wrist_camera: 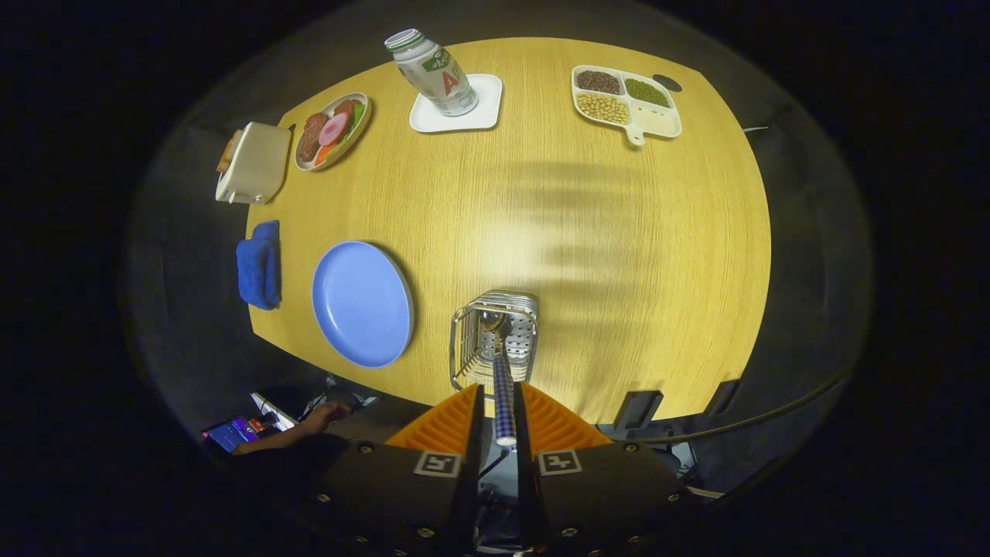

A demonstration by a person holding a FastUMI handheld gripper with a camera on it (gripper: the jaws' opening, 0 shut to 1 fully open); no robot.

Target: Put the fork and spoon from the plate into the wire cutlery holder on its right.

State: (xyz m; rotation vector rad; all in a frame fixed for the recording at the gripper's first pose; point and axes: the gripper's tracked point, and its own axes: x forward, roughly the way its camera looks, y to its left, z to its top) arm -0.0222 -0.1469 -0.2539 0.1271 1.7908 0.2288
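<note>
My gripper (500,388) is shut on a piece of cutlery with a blue checked handle (503,406), held between the two orange fingers (445,422). The piece points straight down into the wire cutlery holder (528,329), which stands just ahead of the fingertips. Its metal head (492,319) is inside the holder. I cannot tell if it is the fork or the spoon. Left of the holder lies the blue plate (361,303) with nothing on it.
A folded blue cloth (259,264) lies left of the plate. Far across the table are a toaster (254,162), a plate of food (332,130), a bottle (433,71) on a white coaster and a divided tray of beans (626,100). A person's hand (321,418) rests below the near table edge.
</note>
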